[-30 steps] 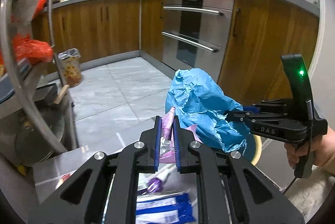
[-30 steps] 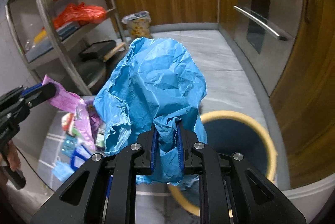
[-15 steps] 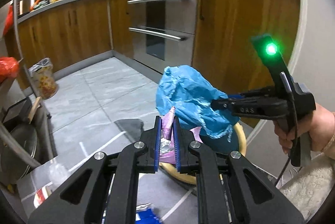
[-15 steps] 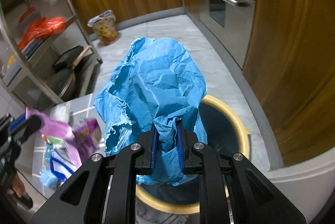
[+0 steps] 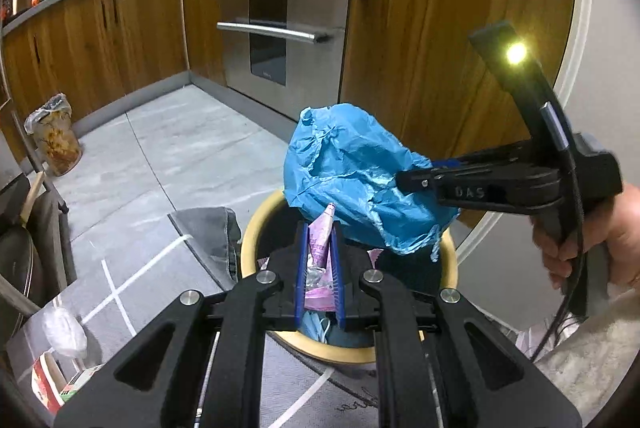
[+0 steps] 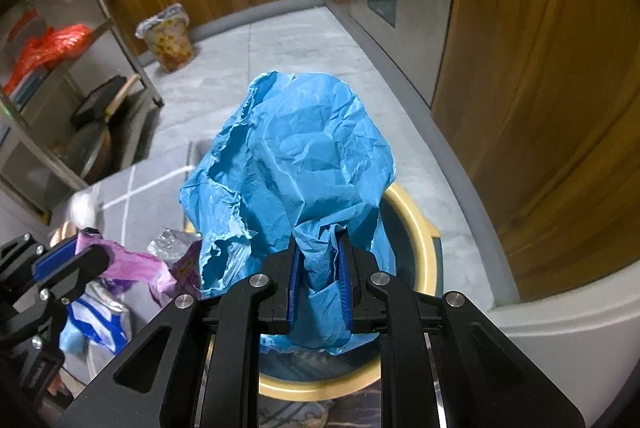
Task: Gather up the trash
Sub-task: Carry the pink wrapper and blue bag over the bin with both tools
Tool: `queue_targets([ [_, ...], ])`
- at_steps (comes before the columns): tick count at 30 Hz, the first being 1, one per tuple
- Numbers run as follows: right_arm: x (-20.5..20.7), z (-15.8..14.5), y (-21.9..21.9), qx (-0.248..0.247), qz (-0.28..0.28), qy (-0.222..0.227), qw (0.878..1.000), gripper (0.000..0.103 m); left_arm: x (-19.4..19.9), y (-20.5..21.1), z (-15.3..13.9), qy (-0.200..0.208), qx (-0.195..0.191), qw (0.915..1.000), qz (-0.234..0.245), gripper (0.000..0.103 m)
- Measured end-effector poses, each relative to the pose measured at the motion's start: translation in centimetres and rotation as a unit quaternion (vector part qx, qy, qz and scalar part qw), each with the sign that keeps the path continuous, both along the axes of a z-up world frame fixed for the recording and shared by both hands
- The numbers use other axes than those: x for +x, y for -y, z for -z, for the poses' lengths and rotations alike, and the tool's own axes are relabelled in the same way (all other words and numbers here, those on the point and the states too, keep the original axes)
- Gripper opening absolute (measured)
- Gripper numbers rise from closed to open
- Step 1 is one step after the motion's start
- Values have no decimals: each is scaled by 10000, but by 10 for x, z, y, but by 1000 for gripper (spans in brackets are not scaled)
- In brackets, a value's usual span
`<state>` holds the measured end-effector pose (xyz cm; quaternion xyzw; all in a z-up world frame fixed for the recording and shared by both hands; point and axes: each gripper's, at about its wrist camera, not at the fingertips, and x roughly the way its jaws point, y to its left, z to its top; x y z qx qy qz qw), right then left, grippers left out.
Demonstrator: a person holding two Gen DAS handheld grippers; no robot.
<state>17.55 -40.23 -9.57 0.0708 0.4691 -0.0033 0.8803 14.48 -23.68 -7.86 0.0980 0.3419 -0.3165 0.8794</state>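
Observation:
My left gripper [image 5: 319, 260] is shut on a purple wrapper [image 5: 320, 248] and holds it over the round bin with a yellow rim [image 5: 256, 228]. My right gripper [image 6: 319, 268] is shut on a crumpled blue paper [image 6: 296, 156] and holds it over the same bin [image 6: 420, 224]. In the left wrist view the blue paper [image 5: 352, 172] hangs just beyond the wrapper, with the right gripper [image 5: 404, 180] coming in from the right. In the right wrist view the left gripper [image 6: 86, 254] shows at the lower left with the purple wrapper [image 6: 132, 264].
A table edge with more wrappers [image 6: 100, 320] lies at lower left. A lined trash basket [image 5: 54, 136] stands on the tiled floor by the wooden cabinets [image 5: 100, 28]. A steel shelf rack [image 6: 100, 28] stands at left. An oven [image 5: 280, 20] stands behind the bin.
Both grippers have moved right, away from the table, and now hold their trash over the yellow-rimmed bin. Both stay shut on their items.

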Motion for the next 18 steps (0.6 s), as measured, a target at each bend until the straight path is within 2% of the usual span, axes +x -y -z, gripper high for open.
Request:
queue_targets([
  [4,5,14,2,-38,47,-293,9996,18,7,8,16,-129,195,9997,15,11],
  [16,12,36,10,13,192,-754,9970,18,16,13,29,-291,227,9993,71,11],
  [18,11,38,10,-37,185,-816,9965,22,15,15,30,-257,274,9993,92,11],
])
